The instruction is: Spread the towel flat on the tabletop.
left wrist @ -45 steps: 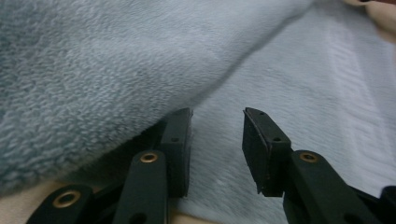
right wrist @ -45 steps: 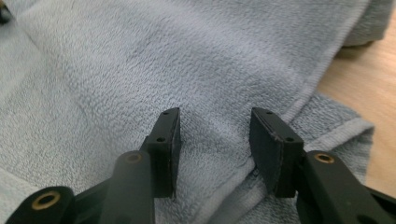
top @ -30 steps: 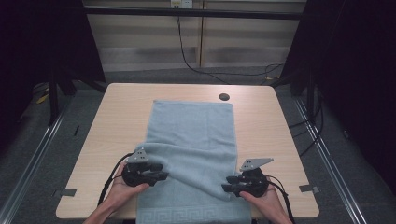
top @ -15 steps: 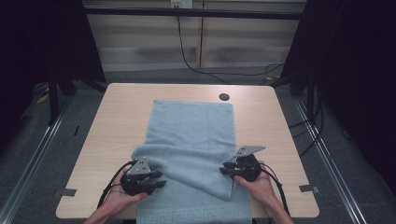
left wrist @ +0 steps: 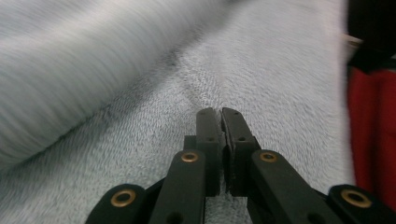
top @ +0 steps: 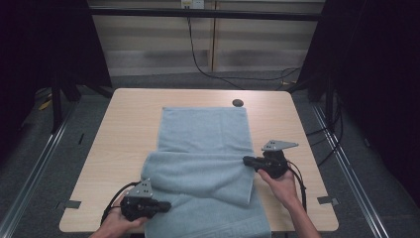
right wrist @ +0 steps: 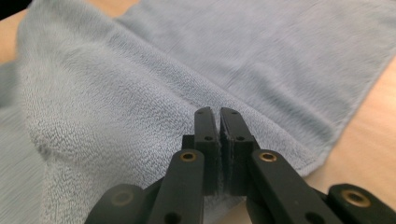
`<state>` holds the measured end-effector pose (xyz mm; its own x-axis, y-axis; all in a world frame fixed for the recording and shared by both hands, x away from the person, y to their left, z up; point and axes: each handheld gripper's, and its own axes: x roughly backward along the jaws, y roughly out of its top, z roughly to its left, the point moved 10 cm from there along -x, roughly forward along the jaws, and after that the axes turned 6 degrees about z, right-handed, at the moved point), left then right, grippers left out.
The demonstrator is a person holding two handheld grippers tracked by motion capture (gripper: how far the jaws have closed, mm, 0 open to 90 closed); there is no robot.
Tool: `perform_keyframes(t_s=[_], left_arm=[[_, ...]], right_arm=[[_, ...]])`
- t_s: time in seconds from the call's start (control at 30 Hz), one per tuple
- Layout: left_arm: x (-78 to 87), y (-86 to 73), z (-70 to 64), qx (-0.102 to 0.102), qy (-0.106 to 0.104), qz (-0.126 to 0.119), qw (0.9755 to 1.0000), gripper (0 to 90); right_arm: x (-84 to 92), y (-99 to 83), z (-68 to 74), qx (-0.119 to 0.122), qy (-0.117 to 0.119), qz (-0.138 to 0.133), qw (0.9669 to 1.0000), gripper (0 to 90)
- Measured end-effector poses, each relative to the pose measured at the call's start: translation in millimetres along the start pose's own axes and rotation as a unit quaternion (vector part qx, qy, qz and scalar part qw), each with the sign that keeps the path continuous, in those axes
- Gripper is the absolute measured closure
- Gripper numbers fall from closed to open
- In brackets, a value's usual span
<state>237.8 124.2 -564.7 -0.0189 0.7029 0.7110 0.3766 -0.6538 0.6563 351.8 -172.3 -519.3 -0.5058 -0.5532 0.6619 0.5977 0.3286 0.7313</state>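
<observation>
Lengthwise down the middle of the bench (top: 129,129) lies a pale blue towel (top: 203,131), its far end flat near a small dark disc (top: 237,103) set in the bench top, its near end reaching the bench's front edge. Across the towel's middle a thick fold (top: 198,173) is doubled over, running from the left edge to the right and sloping toward the near right.

At the towel's right edge, the right gripper (top: 247,160) sits at the end of that fold, held by the right hand (top: 281,184). In the right gripper view its fingers (right wrist: 205,135) are pressed together, with towel pile right at their tips and the fold rising just beyond them; whether any cloth is pinched between them I cannot tell.

Down at the near left corner, the left gripper (top: 166,204) rests at the towel's left edge, in the left hand (top: 116,225), pointing right across the cloth. In the left gripper view its fingers (left wrist: 208,135) are likewise pressed together over the flat layer, with the fold bulging at the upper left. That view is blurred.
</observation>
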Motion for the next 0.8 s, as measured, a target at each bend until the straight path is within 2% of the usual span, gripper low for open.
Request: perform_keyframes(t_s=[0.03,0.07,0.13,0.17,0.2,0.27,0.3,0.37,0.4,0.43,0.47,0.53,0.57,0.6,0.67,0.73,0.77,0.8], left_arm=[[1.6,-1.9,-4.4,-0.002,-0.011,0.0,0.9999,86.6],[3.8,-3.3,-12.6,-0.007,-0.034,-0.003,0.9994,86.6],[8.4,-1.1,-18.3,-0.004,-0.047,-0.017,0.9988,86.1],[11.0,2.3,-19.6,-0.005,-0.055,-0.028,0.9981,85.8],[13.8,6.9,-17.6,-0.001,-0.05,-0.038,0.998,84.4],[19.6,19.1,-7.1,0.017,-0.034,-0.063,0.9973,70.9],[23.2,28.3,2.1,0.028,-0.023,-0.078,0.9963,68.2],[27.7,41.9,23.0,0.044,0.006,-0.088,0.9952,62.4],[29.1,49.5,33.0,0.048,0.008,-0.094,0.9943,62.6],[29.8,56.4,45.0,0.055,0.02,-0.097,0.9936,62.1],[29.5,62.4,59.0,0.062,0.044,-0.097,0.9923,62.0],[26.6,70.0,85.7,0.078,0.074,-0.095,0.9897,63.4],[22.7,70.4,97.2,0.083,0.092,-0.089,0.9882,63.7],[17.0,68.6,105.5,0.088,0.101,-0.076,0.9881,64.8],[4.9,62.6,113.4,0.092,0.11,-0.054,0.9882,65.0],[-5.2,54.8,109.7,0.087,0.1,-0.037,0.9904,65.5],[-9.6,49.2,106.4,0.078,0.104,-0.023,0.9913,65.7],[-11.7,45.7,102.5,0.066,0.109,-0.023,0.9916,65.9]], right_arm=[[-0.5,2.8,-3.8,-0.005,-0.004,-0.004,1.0,85.6],[-1.1,4.2,-7.4,-0.007,-0.009,-0.005,0.9999,85.4],[-6.0,4.8,-18.7,-0.006,-0.035,0.002,0.9994,84.1],[-10.1,2.0,-23.1,-0.007,-0.043,0.015,0.9989,82.1],[-14.5,-1.0,-25.9,-0.007,-0.045,0.025,0.9986,81.4],[-22.3,-5.6,-26.8,-0.008,-0.039,0.039,0.9984,75.7],[-23.8,-5.4,-25.9,-0.008,-0.037,0.038,0.9986,72.8],[-25.1,0.3,-18.4,0.0,-0.02,0.022,0.9996,67.9],[-25.5,3.8,-15.6,0.004,-0.021,0.017,0.9996,67.6],[-26.4,7.4,-12.2,0.009,-0.016,0.015,0.9997,67.6],[-28.4,9.8,-8.4,0.015,-0.005,0.016,0.9997,67.6],[-35.7,11.7,-2.3,0.019,0.009,0.025,0.9995,67.9],[-40.6,10.9,1.7,0.02,0.022,0.031,0.9991,67.9],[-45.8,8.8,4.4,0.028,0.028,0.04,0.9984,67.9],[-53.5,2.6,8.7,0.034,0.031,0.059,0.9972,67.9],[-59.6,-7.3,13.1,0.037,0.038,0.076,0.9957,67.7],[-61.4,-13.3,14.9,0.041,0.039,0.088,0.9945,67.7],[-62.2,-18.8,17.3,0.042,0.037,0.092,0.9942,67.1]])
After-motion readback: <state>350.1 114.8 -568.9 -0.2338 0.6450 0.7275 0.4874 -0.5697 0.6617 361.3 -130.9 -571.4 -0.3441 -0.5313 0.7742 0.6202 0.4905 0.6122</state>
